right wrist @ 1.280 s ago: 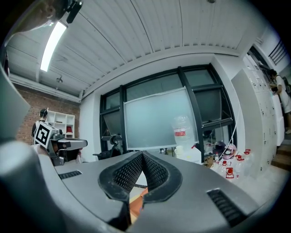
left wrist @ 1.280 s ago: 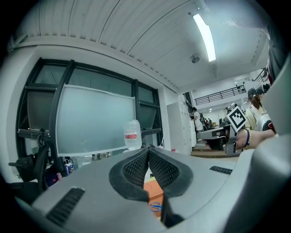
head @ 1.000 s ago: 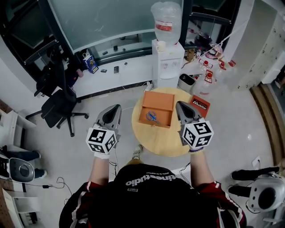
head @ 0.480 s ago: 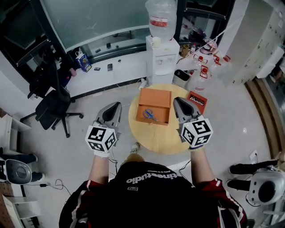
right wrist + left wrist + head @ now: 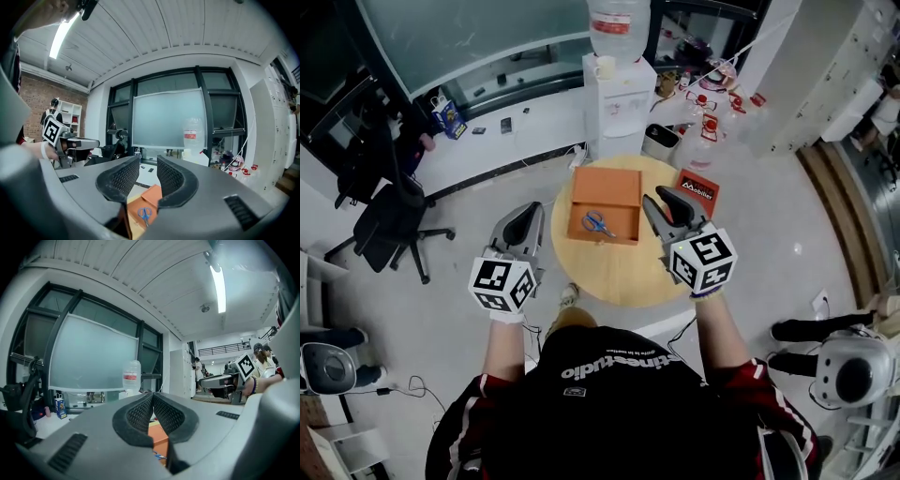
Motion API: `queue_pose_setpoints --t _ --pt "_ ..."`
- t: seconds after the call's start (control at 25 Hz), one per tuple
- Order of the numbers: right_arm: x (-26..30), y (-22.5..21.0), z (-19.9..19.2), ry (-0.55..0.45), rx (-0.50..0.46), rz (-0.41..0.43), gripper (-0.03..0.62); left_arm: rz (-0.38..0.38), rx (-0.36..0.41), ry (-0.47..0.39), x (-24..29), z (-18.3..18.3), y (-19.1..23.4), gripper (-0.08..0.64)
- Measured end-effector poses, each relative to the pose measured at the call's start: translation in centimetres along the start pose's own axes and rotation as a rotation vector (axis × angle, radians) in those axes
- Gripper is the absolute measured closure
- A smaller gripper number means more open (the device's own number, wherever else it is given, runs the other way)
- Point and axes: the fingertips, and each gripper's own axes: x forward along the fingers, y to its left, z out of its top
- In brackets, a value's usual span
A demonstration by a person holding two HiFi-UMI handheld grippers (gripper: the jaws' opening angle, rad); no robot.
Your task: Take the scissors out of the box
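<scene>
Orange cardboard box [image 5: 605,202], lid folded back: item one. It sits on the far half of the round pale wooden table [image 5: 619,281], between my two grippers as the head view shows them.

Item two, small blue-handled metal scissors [image 5: 598,223]: lying flat on the floor of the box's near tray, about mid-tray, clear of the walls.

Item three, left gripper [image 5: 526,214]: held off the table's left edge, pads pressed together, nothing between them.

Item four, right gripper [image 5: 661,198]: over the table just right of the box. Its jaws have just been opening and stand wide, with no object between the pads. Through the gap I see the box and scissors beyond and below.

Item five, flat red-and-black packet [image 5: 697,190]: at the table's right rim, not involved.

Handling notes, my estimate: the scissors are light, rigid and thin. The blades are smooth and likely to slip, and lying flat they offer little height to pinch. I would grip across the handle loops or just at the pivot, coming from above so the tray walls do not foul the jaws. The box looks light and may slide or lift along, so steadying its rim with the left gripper seems wise.
</scene>
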Motion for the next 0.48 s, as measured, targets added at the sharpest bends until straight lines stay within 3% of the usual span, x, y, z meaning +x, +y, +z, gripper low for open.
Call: queue_pose_setpoints --t 0.48 --pt "4.2 0.6 -5.7 0.136 -0.033 0.058 0.466 0.02 0.008 0.03 0.1 -1.8 0.7 0.543"
